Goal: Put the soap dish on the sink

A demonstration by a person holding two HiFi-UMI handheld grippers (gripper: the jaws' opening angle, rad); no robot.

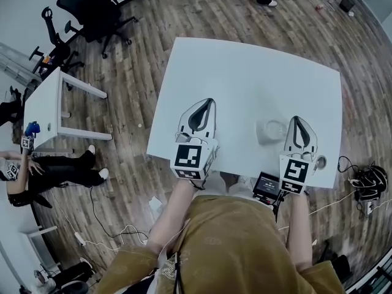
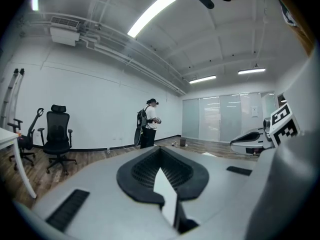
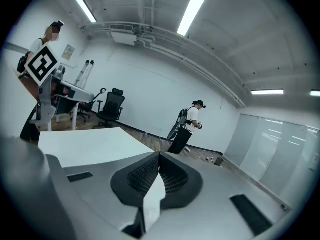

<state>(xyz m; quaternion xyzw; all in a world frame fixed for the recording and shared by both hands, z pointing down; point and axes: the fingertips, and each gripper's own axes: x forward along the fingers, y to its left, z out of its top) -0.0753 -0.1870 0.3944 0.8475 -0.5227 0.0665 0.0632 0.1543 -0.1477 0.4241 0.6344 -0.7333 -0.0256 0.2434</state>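
In the head view, the left gripper (image 1: 209, 102) and the right gripper (image 1: 296, 119) both hang over the near part of the white table (image 1: 245, 72) and point away from the person. A pale round thing, which I take for the soap dish (image 1: 269, 131), lies on the table just beside the right gripper, on its left side. It is much nearer to this gripper than to the left one. No sink shows in any view.

In the left gripper view, the jaws meet at their tips with nothing between them. The gripper looks almost level across the room, toward a standing person (image 2: 149, 126) and an office chair (image 2: 56, 134) far ahead. I judge that it is only waiting, kept aside so the other has room.

In the right gripper view, the jaws are also closed tip to tip and empty. Only bare table lies ahead and to the left, and the dish is outside this view. So the dish is not carried. I judge this gripper must open and come down to take it.
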